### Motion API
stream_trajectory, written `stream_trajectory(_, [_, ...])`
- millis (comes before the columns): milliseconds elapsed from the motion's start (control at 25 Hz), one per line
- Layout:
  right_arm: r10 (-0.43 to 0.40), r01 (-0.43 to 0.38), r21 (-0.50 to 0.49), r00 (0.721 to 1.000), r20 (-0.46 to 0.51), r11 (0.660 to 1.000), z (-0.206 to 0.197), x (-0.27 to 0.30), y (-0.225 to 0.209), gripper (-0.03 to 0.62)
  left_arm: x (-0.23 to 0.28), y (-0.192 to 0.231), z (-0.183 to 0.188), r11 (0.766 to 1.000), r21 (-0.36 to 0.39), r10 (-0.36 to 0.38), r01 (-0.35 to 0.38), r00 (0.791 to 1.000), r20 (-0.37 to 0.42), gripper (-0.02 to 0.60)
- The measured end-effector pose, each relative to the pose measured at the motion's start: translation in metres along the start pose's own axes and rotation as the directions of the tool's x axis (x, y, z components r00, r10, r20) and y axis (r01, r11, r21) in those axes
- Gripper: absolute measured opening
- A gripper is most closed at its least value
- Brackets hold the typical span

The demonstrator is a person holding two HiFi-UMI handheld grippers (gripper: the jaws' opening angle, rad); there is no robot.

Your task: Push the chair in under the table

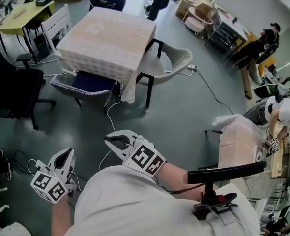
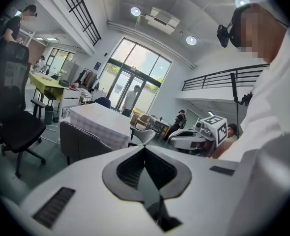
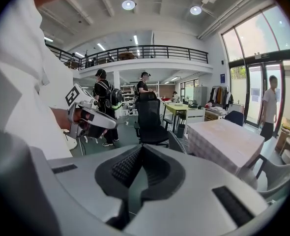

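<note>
Right hand-held gripper shut (cube bears square markers).

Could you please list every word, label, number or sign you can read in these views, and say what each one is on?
No word or number is legible in any view.
Left marker cube and right marker cube: black-and-white square patterns only, no letters.
Blue sign beside the glass doors: too small to read.
</note>
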State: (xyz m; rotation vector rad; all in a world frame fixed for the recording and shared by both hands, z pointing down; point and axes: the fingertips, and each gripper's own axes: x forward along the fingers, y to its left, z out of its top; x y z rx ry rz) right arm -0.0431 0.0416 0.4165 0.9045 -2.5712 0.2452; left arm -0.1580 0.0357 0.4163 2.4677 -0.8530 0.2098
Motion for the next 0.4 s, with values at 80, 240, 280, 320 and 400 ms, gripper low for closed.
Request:
stream_trajectory(80, [-0.007,0.007,0.005,1.000,0.001,1.000,-0.002,-0.004,-0.001,0.014,0.004,-0.005,-0.003,1.000,0.006,-0.012,0.012,1.000,-0.011,0.011])
stream_trajectory(240, [-0.019,0.019,0.018,1.000,-0.007,1.000,-0.008,-0.015,-0.002,0.014,0.013,-0.015,-0.005,0.999,0.004,-0.033,0.033,0.999,-0.026,0.011])
stream_trajectory(280, [-0.021,0.022,0.021,1.000,-0.009,1.000,-0.009,-0.017,-0.003,0.014,0.016,-0.017,-0.005,0.999,0.005,-0.038,0.038,0.999,-0.029,0.011])
stream_trajectory(320, [-0.024,0.024,0.023,1.000,-0.011,0.999,-0.010,-0.019,-0.005,0.014,0.019,-0.019,-0.005,0.999,0.010,-0.045,0.045,0.999,-0.031,0.011])
stream_trajectory(400, [-0.030,0.031,0.026,0.999,-0.013,0.999,-0.012,-0.024,-0.010,0.014,0.027,-0.024,-0.004,0.998,0.020,-0.058,0.059,0.998,-0.037,0.011])
